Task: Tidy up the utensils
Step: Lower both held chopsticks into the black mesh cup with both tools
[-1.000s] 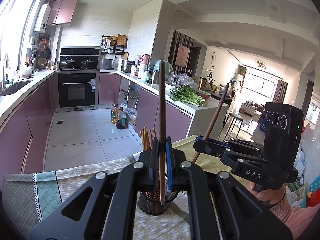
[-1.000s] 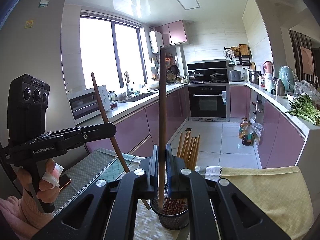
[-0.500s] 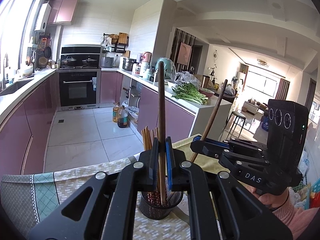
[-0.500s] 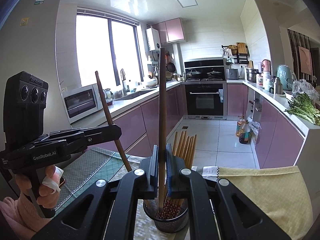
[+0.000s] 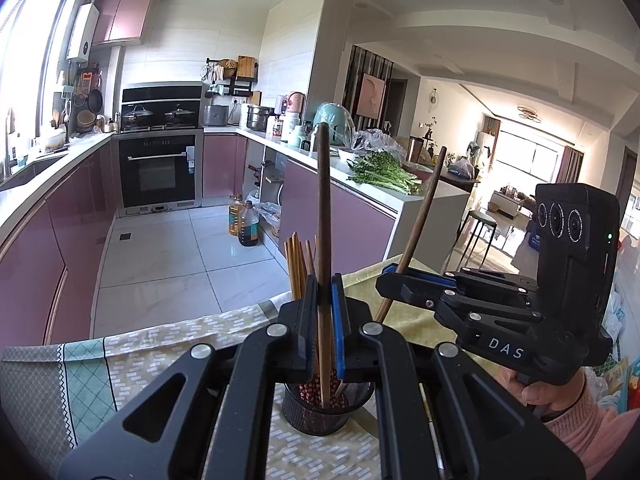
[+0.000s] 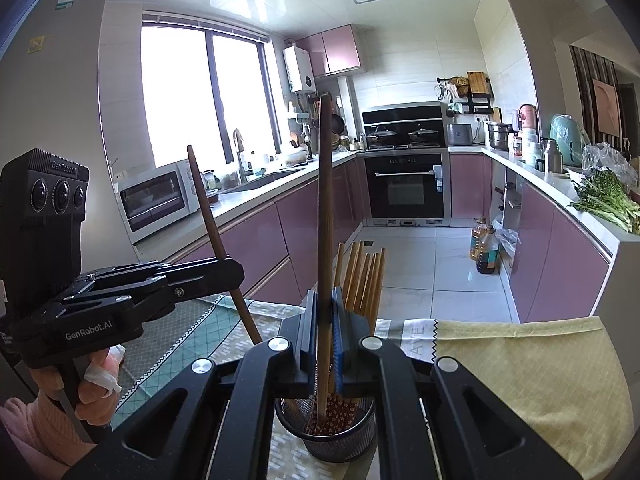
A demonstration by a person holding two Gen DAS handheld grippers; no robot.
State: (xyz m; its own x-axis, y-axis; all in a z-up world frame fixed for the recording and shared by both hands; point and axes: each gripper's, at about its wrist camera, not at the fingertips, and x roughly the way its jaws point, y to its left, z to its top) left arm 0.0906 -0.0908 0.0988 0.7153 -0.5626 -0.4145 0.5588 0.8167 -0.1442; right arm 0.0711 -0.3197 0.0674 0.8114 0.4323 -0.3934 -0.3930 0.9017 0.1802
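Note:
A black mesh holder [image 5: 320, 414] [image 6: 334, 442] stands on the cloth-covered table with several pale wooden chopsticks [image 5: 295, 266] [image 6: 362, 276] in it. My left gripper [image 5: 325, 320] is shut on a dark brown chopstick [image 5: 323, 208] held upright, its lower end inside the holder. My right gripper [image 6: 325, 320] is shut on a second dark chopstick [image 6: 325, 200], also upright with its tip in the holder. Each view shows the other gripper too: the right gripper [image 5: 390, 276] and the left gripper [image 6: 234, 270], each gripping its tilted stick [image 5: 424, 216] [image 6: 208, 216].
A patterned green and grey cloth [image 5: 80, 376] and a yellow cloth [image 6: 520, 380] cover the table. Beyond its far edge lie the kitchen floor, pink cabinets, an oven [image 6: 406, 188], oil bottles [image 5: 246, 224] and greens on the counter [image 5: 384, 174]. A person's hands hold both gripper handles.
Both grippers stay shut on their chopsticks over the holder. The views have tipped only slightly, and nothing was let go or picked up.

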